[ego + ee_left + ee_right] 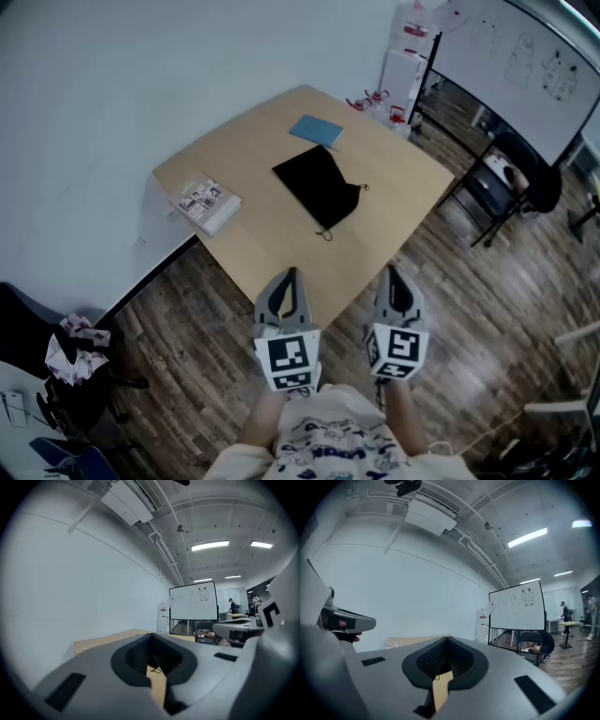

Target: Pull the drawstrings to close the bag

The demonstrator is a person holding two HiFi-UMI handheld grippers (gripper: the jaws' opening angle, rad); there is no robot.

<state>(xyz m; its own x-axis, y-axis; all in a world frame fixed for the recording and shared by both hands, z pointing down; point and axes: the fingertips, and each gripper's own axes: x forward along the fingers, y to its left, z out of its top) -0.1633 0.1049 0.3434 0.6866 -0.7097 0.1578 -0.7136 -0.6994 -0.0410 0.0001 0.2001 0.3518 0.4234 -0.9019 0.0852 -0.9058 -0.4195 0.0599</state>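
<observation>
A desk point(272, 253) stands beside a wall point(112, 75), with one corner toward the viewer. A bag point(319, 187) lies near the desk's middle. Its cords point(325, 233) trail from its near and right sides. A booklet point(316, 130) lies just behind the bag, toward the far corner. A magazine point(210, 204) lies well left of the bag, by the desk's left edge. Two tools are held side by side at the near corner, well short of the bag, with the left tool point(290, 275) apart from the right tool point(392, 272). A chair point(494, 187) stands on the floor point(187, 300) right of the desk. A whiteboard point(525, 47) stands behind the chair.
</observation>
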